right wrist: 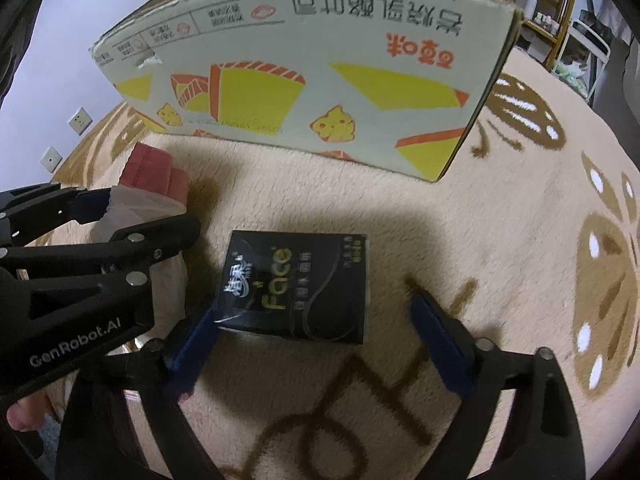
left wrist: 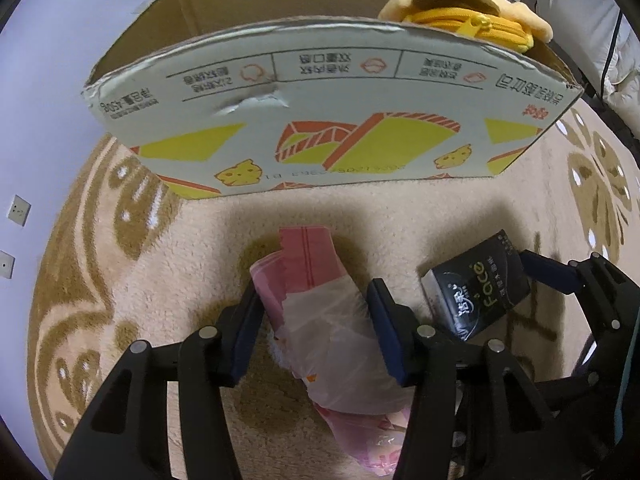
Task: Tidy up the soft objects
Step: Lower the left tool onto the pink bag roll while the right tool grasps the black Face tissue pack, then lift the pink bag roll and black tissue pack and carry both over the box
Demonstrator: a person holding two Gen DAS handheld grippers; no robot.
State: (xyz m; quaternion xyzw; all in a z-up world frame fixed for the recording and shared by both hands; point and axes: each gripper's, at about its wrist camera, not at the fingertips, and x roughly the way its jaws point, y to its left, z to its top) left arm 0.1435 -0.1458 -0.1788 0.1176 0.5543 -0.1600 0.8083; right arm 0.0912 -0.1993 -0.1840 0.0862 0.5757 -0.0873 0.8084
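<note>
On the beige patterned carpet (left wrist: 460, 208), in front of a cardboard box (left wrist: 320, 120) printed with yellow and orange cake shapes, two soft packs lie side by side. The left gripper (left wrist: 316, 312) points steeply down and pinches a pink-and-white plastic-wrapped pack (left wrist: 320, 316): both blue pads (left wrist: 386, 332) press against its crinkled sides, with the pink end sticking out toward the box. Just to the right of it lies a black tissue pack (right wrist: 296, 284) lettered "Face", flat on the carpet. The right gripper (right wrist: 320, 340) hangs over it with its fingers spread; the left pad (right wrist: 196, 344) touches the pack's near left corner, while the right pad (right wrist: 440, 340) stands clear of the pack's right edge, so nothing is clamped there. A yellow plush pouch with a zipper (left wrist: 472, 12) sits in the box, showing above its far right rim. Two wall sockets (right wrist: 66, 136) show on the pale wall at the left.
</note>
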